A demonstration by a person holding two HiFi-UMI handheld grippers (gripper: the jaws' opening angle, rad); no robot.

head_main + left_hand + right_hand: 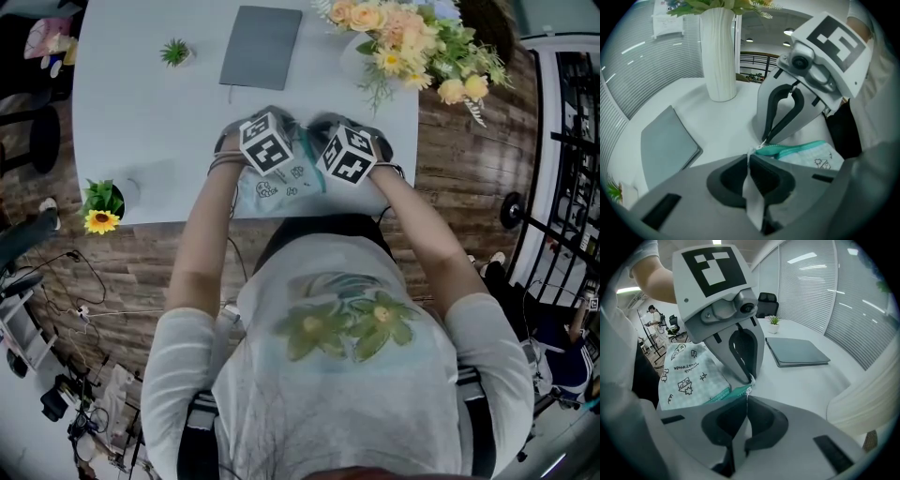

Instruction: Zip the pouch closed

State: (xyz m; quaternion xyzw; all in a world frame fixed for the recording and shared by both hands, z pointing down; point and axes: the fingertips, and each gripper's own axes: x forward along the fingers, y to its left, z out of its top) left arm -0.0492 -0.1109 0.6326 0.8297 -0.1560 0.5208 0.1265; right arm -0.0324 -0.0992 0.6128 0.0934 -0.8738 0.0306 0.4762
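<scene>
Seen from your head, your left gripper (pixel 279 157) and right gripper (pixel 333 161) sit over the pouch (pixel 281 190) with their marker cubes uppermost. Neither pair of jaws shows there, nor the zipper, only the pouch's lower printed part. In the left gripper view that gripper's own body hides the near end of the pouch. The picture's top edge cuts off the vase (pixel 719 56) and most of its flowers (pixel 712 5). In the right gripper view the little white piece (pixel 749 391) at your right gripper's tips is too small to tell pull tab from cloth, and the lower right edge cuts the vase.
</scene>
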